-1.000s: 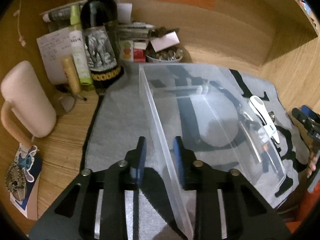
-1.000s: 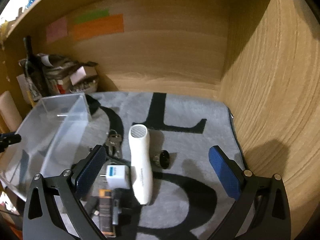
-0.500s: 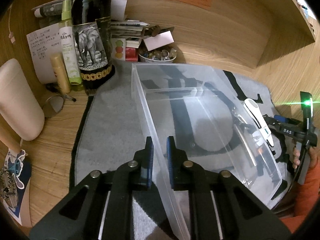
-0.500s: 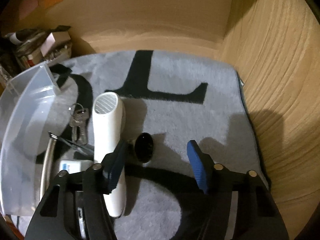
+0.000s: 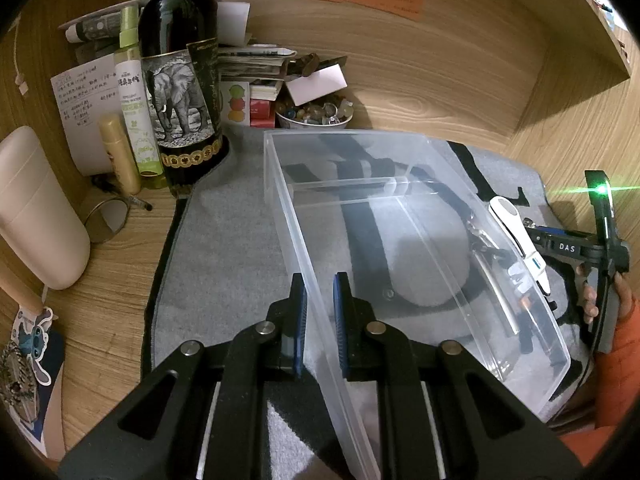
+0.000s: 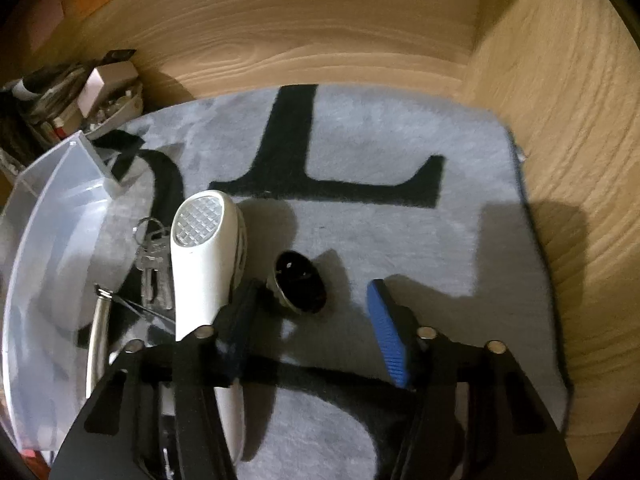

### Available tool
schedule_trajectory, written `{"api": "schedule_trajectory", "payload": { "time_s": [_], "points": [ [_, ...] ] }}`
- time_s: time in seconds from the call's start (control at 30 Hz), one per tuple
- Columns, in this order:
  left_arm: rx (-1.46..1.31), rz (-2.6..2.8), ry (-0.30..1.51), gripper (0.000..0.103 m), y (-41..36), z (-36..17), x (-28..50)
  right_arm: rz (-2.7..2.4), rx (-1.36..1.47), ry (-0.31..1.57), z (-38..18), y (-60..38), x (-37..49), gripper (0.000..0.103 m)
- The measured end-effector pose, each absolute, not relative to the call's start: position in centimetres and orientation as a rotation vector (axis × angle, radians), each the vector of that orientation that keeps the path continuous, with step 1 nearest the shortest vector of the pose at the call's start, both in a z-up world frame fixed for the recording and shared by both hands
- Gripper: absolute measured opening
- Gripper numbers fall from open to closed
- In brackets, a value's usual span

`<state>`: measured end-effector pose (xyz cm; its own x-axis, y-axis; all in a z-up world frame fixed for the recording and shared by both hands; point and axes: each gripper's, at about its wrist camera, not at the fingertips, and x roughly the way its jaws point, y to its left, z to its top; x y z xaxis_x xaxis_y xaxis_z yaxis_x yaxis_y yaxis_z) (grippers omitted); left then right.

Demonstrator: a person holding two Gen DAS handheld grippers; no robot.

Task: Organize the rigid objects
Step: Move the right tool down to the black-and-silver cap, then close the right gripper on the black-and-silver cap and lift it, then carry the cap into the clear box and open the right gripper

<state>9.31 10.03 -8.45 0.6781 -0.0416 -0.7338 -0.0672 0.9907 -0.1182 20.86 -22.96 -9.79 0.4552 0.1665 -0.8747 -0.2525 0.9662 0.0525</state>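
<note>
A clear plastic bin lies on the grey mat. My left gripper is shut on the bin's near left wall. In the right wrist view the bin is at the left. Beside it lie a white handheld device, a bunch of keys and a small black round cap. My right gripper is open and low over the mat, with the cap between its fingers. The white device also shows in the left wrist view, behind the bin's right wall.
A wine bottle, a spray bottle, a bowl of small items and papers stand at the back left. A beige jug is at the left. Wooden walls close the nook behind and to the right.
My left gripper has closed onto the bin wall. My right gripper has moved down and forward over the mat, narrowing around the black cap.
</note>
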Motion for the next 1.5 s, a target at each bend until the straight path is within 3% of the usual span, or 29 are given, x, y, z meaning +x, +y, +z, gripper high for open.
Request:
{"api": "schedule_trajectory", "payload": {
  "time_s": [0.1, 0.17, 0.23, 0.47, 0.7, 0.73, 0.77, 0.83, 0.97, 1.0, 1.03, 1.07, 1.5],
  "points": [
    [-0.137, 0.015, 0.824, 0.014, 10.0, -8.5, 9.3, 0.244, -0.127, 1.064, -10.1, -22.3, 20.8, 0.037],
    [-0.139, 0.015, 0.825, 0.014, 10.1, -8.5, 9.3, 0.243, -0.143, 1.055, -10.1, -22.0, 20.6, 0.023],
    [-0.136, 0.014, 0.824, 0.014, 10.0, -8.5, 9.3, 0.256, -0.128, 1.054, -9.9, -22.2, 20.5, 0.016],
    [-0.127, 0.014, 0.815, 0.014, 10.0, -8.5, 9.2, 0.250, -0.136, 1.036, -9.8, -22.3, 20.3, 0.013],
    [-0.123, 0.007, 0.814, 0.014, 10.1, -8.5, 9.2, 0.234, -0.179, 1.014, -8.8, -22.4, 19.6, 0.014],
    [-0.122, 0.006, 0.813, 0.014, 10.1, -8.5, 9.1, 0.233, -0.180, 1.027, -8.9, -22.5, 19.8, 0.023],
    [-0.122, 0.006, 0.812, 0.014, 10.1, -8.5, 9.1, 0.234, -0.174, 1.046, -9.2, -22.6, 20.0, 0.040],
    [-0.128, 0.007, 0.810, 0.014, 10.1, -8.5, 9.1, 0.225, -0.161, 1.051, -9.7, -22.7, 20.5, 0.052],
    [-0.133, 0.009, 0.804, 0.014, 10.1, -8.5, 9.0, 0.224, -0.173, 1.041, -10.4, -22.6, 21.2, 0.050],
    [-0.132, 0.010, 0.803, 0.014, 10.1, -8.5, 9.0, 0.217, -0.177, 1.051, -10.7, -22.6, 21.5, 0.046],
    [-0.131, 0.010, 0.802, 0.014, 10.1, -8.5, 9.0, 0.220, -0.175, 1.072, -11.1, -22.6, 21.8, 0.031],
    [-0.131, 0.009, 0.802, 0.014, 10.1, -8.5, 9.0, 0.233, -0.162, 1.082, -11.2, -22.7, 21.9, 0.029],
    [-0.123, -0.005, 0.806, 0.014, 10.1, -8.4, 9.1, 0.333, -0.195, 0.851, -3.8, -19.2, 19.1, 0.029]
  ]
}}
